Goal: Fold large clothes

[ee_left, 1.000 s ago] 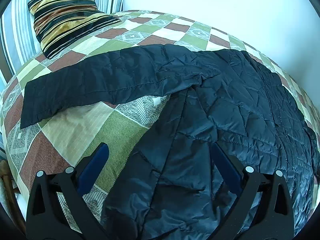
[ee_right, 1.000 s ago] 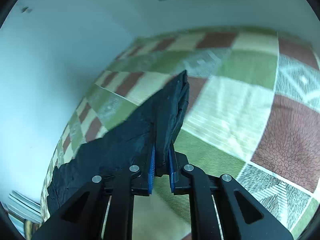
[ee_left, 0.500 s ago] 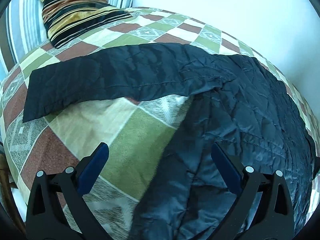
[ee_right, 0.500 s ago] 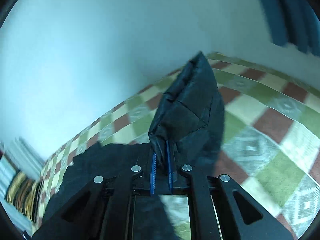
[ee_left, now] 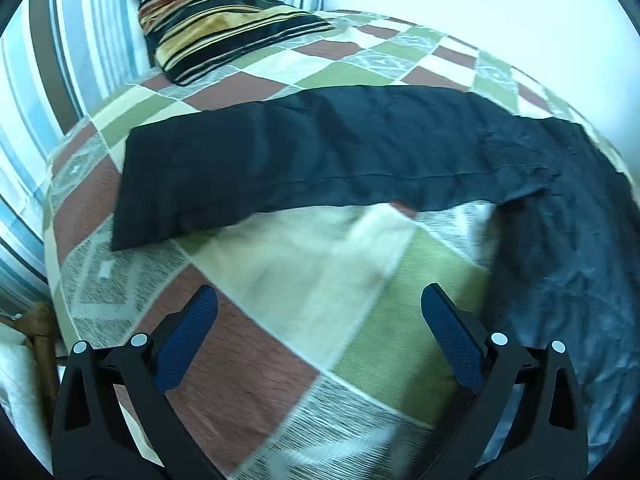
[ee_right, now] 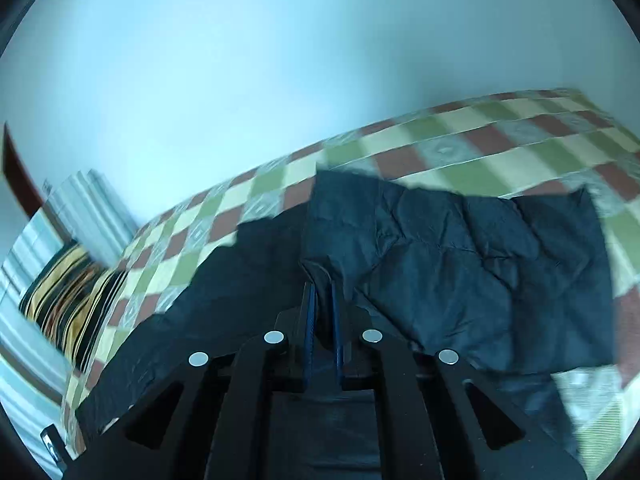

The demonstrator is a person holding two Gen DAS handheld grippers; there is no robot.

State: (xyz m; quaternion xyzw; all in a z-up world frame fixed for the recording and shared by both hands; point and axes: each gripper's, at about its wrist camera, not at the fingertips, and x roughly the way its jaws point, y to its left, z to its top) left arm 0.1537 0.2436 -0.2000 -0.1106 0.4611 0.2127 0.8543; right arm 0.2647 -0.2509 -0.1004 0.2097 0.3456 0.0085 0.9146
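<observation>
**Ana:** Jaws first: the right gripper [ee_right: 322,312] is clamped on a fold of the jacket [ee_right: 460,276]. The left gripper [ee_left: 320,336] has its jaws spread wide, with nothing between them, only the bed [ee_left: 280,280] below.

**Ben:** Where is the jacket lying?

**Ana:** On the bed, over the checked cover. One sleeve [ee_left: 280,168] lies flat toward the pillow [ee_left: 216,12], and the body is at the right side of the left view.

**Ben:** What can go wrong, the biggest thing first?

**Ana:** I think the whole jacket can slide across the cover when the right gripper carries its fold over, because the left one pins nothing. Then the fold will land crooked. Next, the fabric looks smooth and puffy, so the thin pinch may slip out of the jaws. Last, the flat sleeve may bunch if the body drags it.

**Ben:** Any brand, label or writing?

**Ana:** None that I can read. The jacket shows only quilting seams, and both views are partly blurred.
</observation>
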